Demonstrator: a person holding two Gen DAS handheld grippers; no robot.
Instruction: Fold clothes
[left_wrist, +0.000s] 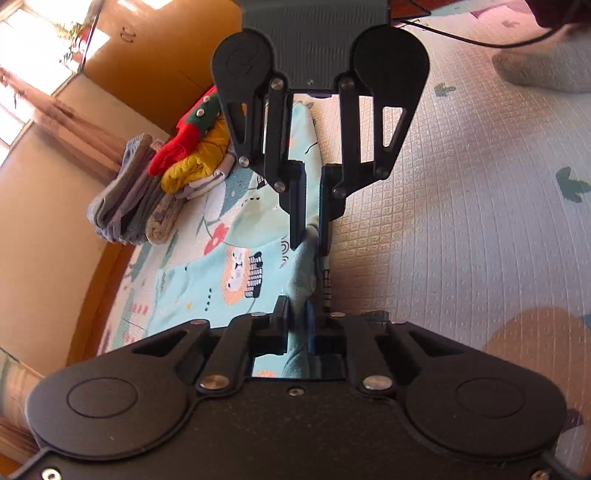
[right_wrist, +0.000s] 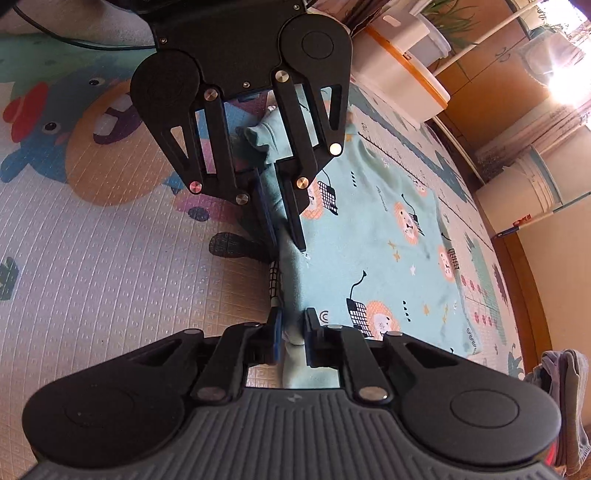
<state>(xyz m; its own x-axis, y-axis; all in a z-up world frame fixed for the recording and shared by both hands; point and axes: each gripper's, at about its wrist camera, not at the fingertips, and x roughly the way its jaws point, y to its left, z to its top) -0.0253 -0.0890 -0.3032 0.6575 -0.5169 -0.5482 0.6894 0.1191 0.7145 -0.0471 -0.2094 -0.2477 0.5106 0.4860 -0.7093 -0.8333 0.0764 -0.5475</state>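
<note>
Currently, the mint-green lion-print garment (right_wrist: 399, 236) is pinched along one edge by both hand-held grippers, left (left_wrist: 297, 314) and right (right_wrist: 293, 328), over the patterned foam floor mat (left_wrist: 443, 221).
Slippage is risked: only thin fabric ridges are clamped, and uneven pulling at frame centre could skew the fold.

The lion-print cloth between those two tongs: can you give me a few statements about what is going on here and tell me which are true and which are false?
1. Both tongs grip the same edge of the light blue lion-print garment. True: the left tongs and the right tongs each have cloth pinched between them.
2. The garment lies on a wooden table. False: it lies on a patterned foam play mat.
3. A stack of folded clothes sits on the mat beyond the garment. True.
4. The top of that stack is all grey. False: a red and green piece lies over a yellow knit.
5. The left tongs are wide open. False: they are closed on the cloth.
</note>
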